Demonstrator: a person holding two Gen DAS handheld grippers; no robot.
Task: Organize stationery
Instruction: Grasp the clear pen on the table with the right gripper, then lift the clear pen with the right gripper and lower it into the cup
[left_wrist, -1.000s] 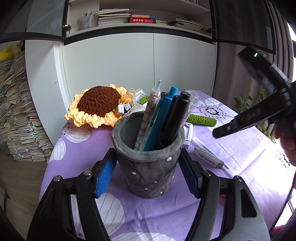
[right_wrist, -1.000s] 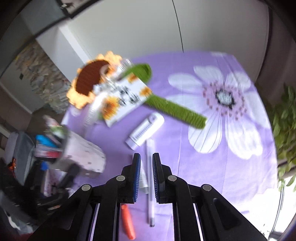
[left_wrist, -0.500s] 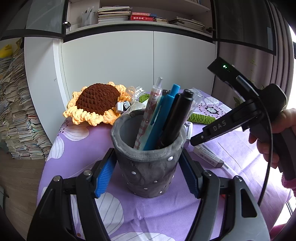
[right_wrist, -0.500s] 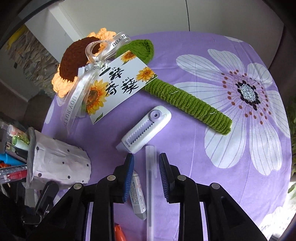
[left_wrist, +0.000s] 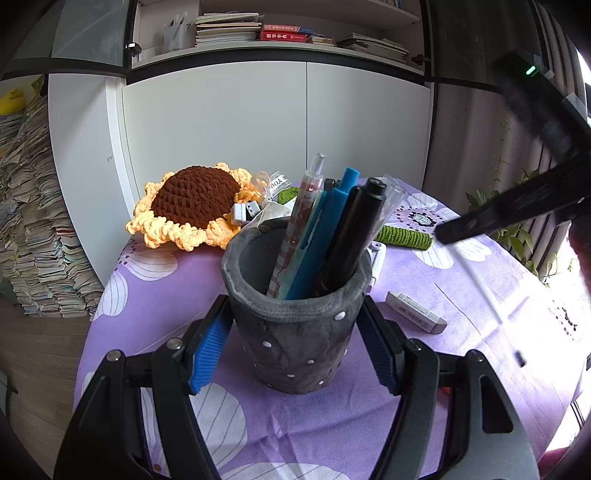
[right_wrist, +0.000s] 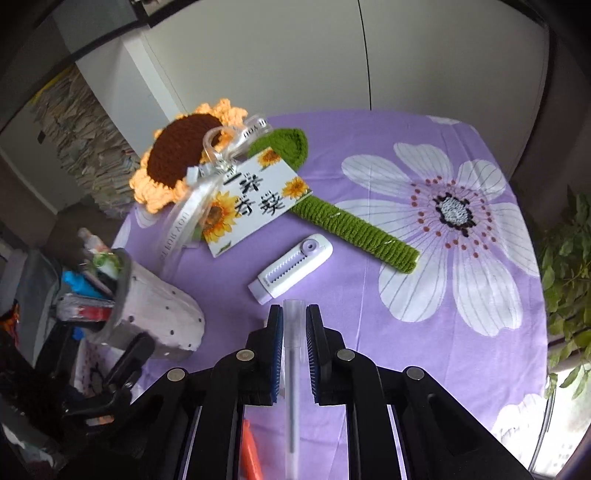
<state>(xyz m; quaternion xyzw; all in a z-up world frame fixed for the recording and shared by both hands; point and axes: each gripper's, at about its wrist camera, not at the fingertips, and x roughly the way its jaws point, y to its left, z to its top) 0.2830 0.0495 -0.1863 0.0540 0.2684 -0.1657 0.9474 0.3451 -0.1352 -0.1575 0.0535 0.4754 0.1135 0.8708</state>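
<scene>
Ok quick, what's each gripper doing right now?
Left gripper: around the pen cup, grip cannot be told.
Right gripper: shut on the clear pen.
</scene>
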